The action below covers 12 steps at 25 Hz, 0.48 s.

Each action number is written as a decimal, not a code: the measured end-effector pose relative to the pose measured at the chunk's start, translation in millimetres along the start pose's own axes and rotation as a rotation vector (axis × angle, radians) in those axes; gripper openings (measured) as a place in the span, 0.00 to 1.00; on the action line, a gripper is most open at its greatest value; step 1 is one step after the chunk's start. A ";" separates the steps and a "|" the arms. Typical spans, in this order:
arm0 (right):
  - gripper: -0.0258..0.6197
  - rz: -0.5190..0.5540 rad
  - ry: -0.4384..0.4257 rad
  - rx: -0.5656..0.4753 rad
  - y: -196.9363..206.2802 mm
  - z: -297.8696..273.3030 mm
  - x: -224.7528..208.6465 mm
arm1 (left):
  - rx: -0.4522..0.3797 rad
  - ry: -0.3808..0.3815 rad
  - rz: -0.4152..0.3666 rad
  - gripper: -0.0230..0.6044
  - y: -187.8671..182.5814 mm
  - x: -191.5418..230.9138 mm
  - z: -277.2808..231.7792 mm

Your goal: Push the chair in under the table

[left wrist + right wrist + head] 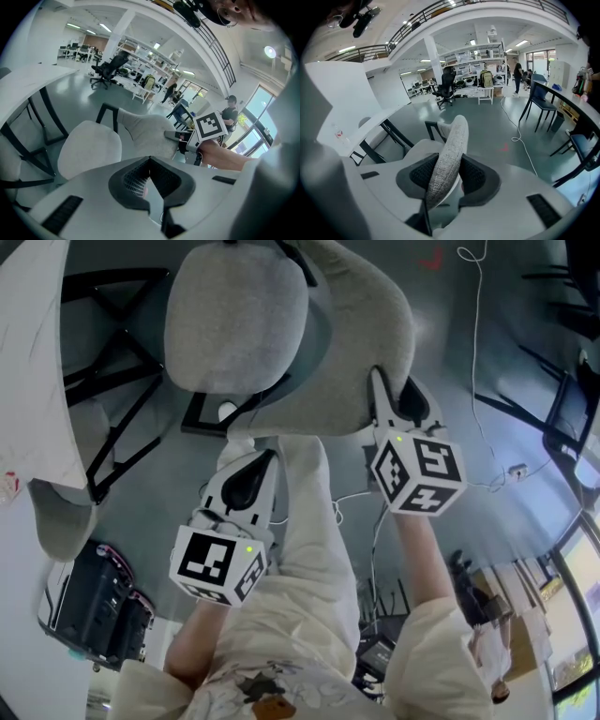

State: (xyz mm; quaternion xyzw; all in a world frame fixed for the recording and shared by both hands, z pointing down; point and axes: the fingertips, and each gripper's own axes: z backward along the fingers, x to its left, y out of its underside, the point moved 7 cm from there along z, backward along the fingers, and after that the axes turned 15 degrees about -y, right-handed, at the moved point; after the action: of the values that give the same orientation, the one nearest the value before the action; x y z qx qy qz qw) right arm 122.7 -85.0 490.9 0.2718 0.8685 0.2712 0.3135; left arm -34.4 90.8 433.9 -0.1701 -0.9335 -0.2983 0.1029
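The grey fabric chair shows its round seat (234,315) at the top of the head view, with the curved backrest (361,343) bending toward me. My right gripper (380,381) is shut on the backrest's upper edge; in the right gripper view the fabric edge (450,145) sits clamped between the dark pads (476,178). My left gripper (265,457) is lower and to the left, close to the backrest's near corner. Its jaws meet at the tips with nothing in them (150,161). The white table (28,381) lies at the left, beyond the seat.
Black crossed table legs (112,427) stand to the left of the chair. A second grey chair (61,521) and a black case (94,601) sit at the lower left. A white cable (478,352) runs over the floor at the right, near dark chairs (572,399).
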 end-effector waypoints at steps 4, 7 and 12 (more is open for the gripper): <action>0.25 0.011 -0.012 0.005 -4.3 -10.2 11.6 | -0.009 -0.007 0.005 0.05 -4.0 10.9 4.9; 0.25 0.019 -0.021 0.010 -5.7 -17.8 19.5 | -0.015 -0.019 0.010 0.05 -4.6 20.0 7.9; 0.25 0.029 -0.035 0.015 -8.8 -31.3 37.1 | -0.019 -0.034 0.031 0.05 -5.0 38.2 13.4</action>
State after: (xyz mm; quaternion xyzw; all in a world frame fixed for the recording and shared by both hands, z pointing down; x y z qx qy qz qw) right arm 74.0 -76.8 491.1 0.2914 0.8608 0.2645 0.3226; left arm -72.6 104.7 431.8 -0.1907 -0.9295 -0.3026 0.0900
